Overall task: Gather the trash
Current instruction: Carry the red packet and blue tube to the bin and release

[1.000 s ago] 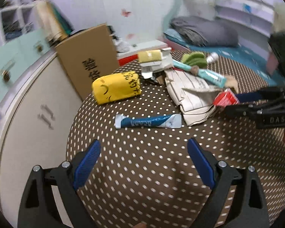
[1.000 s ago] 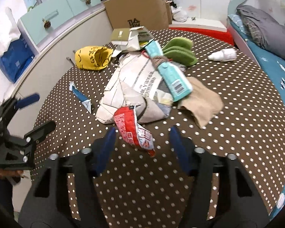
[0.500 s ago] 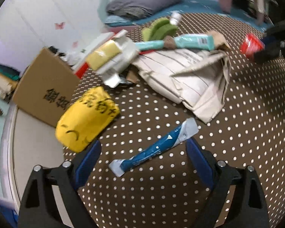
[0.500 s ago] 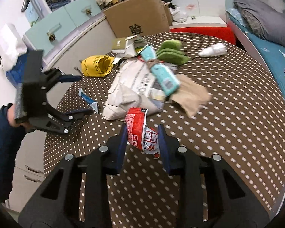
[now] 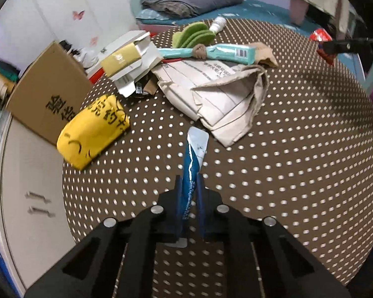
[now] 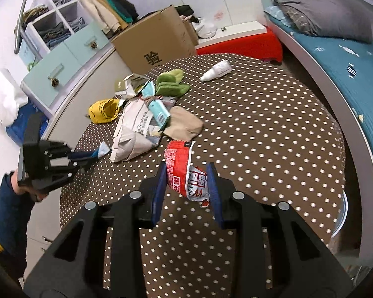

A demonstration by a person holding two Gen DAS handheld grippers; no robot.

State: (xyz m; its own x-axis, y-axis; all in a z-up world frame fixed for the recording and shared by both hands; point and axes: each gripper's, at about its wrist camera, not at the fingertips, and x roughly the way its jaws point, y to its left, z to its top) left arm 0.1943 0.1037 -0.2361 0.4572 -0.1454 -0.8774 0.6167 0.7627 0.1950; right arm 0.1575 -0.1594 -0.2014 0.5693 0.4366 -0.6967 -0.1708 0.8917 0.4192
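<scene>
My left gripper (image 5: 188, 182) is shut on a blue and white flattened tube (image 5: 192, 159), which sticks forward over the brown polka-dot table (image 5: 286, 173). My right gripper (image 6: 186, 173) is shut on a red and white snack wrapper (image 6: 184, 171) and holds it above the table (image 6: 261, 124). In the right wrist view the left gripper (image 6: 87, 156) shows at the left with the tube tip (image 6: 102, 149). In the left wrist view the right gripper's fingers (image 5: 348, 46) and the wrapper (image 5: 320, 36) show at the far right.
On the table lie crumpled newspaper (image 5: 223, 92), a teal tube (image 5: 221, 52), a yellow bag (image 5: 94, 134), an open carton (image 5: 129, 59), green pads (image 5: 194, 34), a white bottle (image 6: 216, 70) and a tan cloth (image 6: 184, 126). A cardboard box (image 6: 156, 42), drawers and a bed surround it.
My left gripper has turned in line with the blue tube and shut on it. My right gripper has lifted and pulled back with the red wrapper held.
</scene>
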